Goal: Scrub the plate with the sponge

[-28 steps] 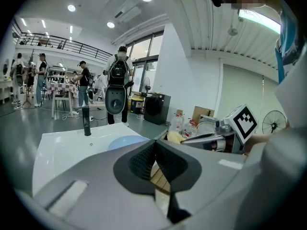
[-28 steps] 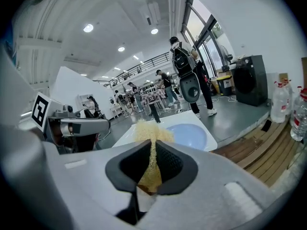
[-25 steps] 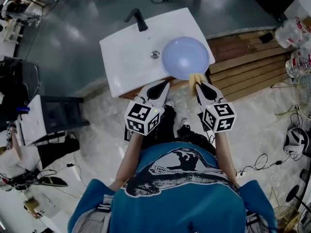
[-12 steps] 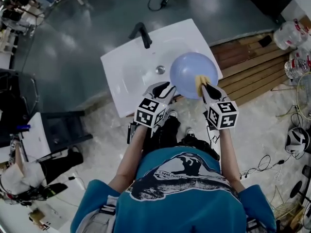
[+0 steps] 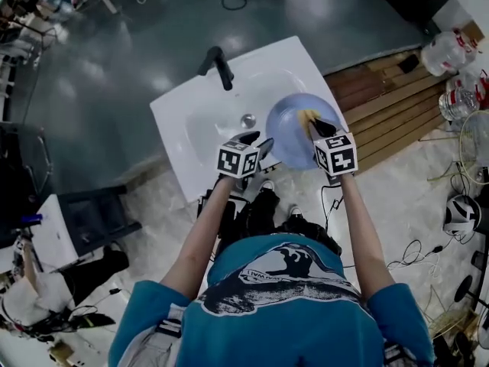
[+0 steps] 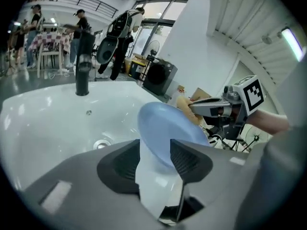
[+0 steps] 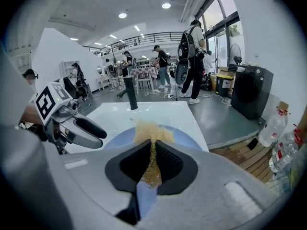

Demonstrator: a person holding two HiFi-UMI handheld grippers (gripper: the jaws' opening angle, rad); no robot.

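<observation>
A light blue plate (image 5: 294,132) sits tilted over the right side of the white sink (image 5: 191,121). In the left gripper view the plate (image 6: 165,128) has its near rim between my left gripper's (image 6: 156,150) jaws. These have just been opening, and white sink shows between the left pad and the rim. From the head view the left gripper (image 5: 256,140) is at the plate's left edge. My right gripper (image 7: 152,147) is shut on a tan sponge (image 7: 149,128), which lies against the plate (image 7: 187,138); the head view shows that gripper (image 5: 315,125) over the plate's right part.
A black faucet (image 5: 218,63) stands at the sink's far edge and a drain (image 5: 248,119) lies left of the plate. Wooden planks (image 5: 382,105) and water bottles (image 5: 451,52) are to the right. People stand in the background (image 7: 192,56).
Both grippers and the plate have moved from the sink's near edge further in over the basin and lower. The left jaws have spread apart around the plate rim.
</observation>
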